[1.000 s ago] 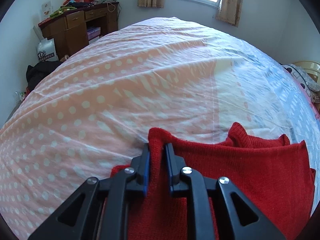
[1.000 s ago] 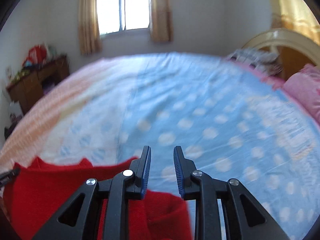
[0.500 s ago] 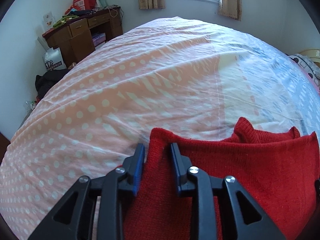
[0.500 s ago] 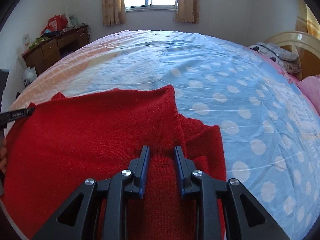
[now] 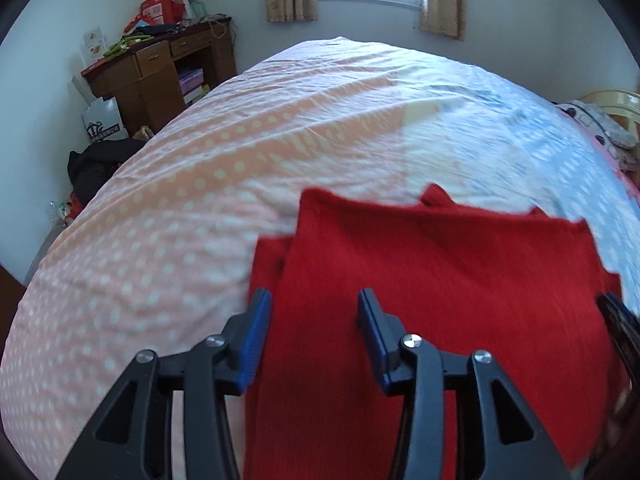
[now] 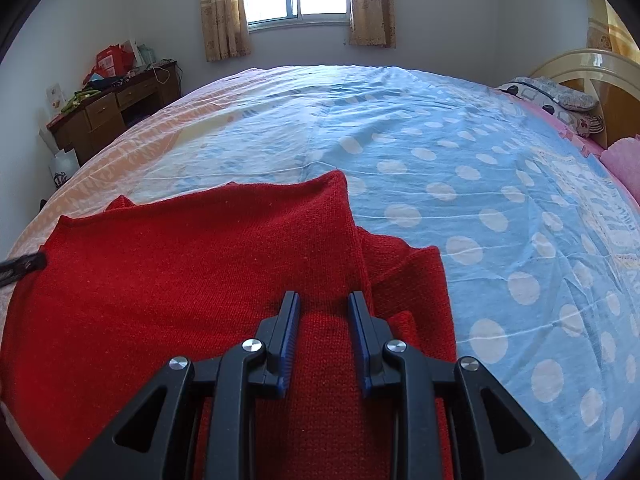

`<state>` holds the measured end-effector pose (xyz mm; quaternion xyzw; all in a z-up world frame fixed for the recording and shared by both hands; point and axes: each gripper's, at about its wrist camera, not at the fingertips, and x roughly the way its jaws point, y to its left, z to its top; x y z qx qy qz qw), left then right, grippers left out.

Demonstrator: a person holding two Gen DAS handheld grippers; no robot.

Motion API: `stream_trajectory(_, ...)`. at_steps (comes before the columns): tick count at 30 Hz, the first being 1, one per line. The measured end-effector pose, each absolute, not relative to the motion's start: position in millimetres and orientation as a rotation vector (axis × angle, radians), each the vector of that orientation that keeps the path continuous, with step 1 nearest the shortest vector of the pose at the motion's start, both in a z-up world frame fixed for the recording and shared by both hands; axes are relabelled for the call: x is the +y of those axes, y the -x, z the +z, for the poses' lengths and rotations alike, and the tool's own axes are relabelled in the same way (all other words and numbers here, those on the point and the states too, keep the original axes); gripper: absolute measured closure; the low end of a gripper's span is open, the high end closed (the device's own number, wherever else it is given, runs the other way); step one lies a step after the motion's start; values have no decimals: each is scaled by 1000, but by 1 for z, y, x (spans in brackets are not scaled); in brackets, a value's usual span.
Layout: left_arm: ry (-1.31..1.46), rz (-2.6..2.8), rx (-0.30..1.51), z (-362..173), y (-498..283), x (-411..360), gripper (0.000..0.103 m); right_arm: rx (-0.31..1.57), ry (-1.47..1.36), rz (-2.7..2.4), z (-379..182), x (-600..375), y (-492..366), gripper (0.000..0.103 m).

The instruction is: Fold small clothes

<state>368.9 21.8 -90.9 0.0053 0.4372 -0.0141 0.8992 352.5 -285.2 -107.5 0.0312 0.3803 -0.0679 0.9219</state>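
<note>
Two grippers over one red knit sweater, which lies spread on the polka-dot bedsheet, near edge of the bed, with a folded-over panel on top and a sleeve layer poking out on each side. The left gripper is opening right now, and its blue pads look clear of the knit, so I'd say it has let go; the fabric just lies under the gap between the jaws. The right gripper is narrow, with a ridge of red knit bunched between its jaws; the pads look like they're pinching it, though I can't swear how firmly. What could go wrong, as I see it: if the right one lifts or drags while that ridge is caught, the whole top panel could slide and undo the fold, since knit this loose catches on itself. The left pads could also snag a loop while backing off and tug the corner crooked. The sleeve sticking out on the right side looks uneven, so the next fold may come out lopsided. As for writing: there's a white bag by the wooden desk with dark lettering, and red boxes on top, but it's all too small to read.
</note>
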Motion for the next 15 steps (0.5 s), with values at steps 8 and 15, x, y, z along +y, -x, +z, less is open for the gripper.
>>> stream_trajectory(8, -70, -82, 839, -91, -284, -7, 38, 805, -17, -153, -105, -280, -353, 75)
stream_trajectory(15, -102, -47, 848, -102, -283, -13, 38, 759, -3, -51, -66, -248, -278, 75)
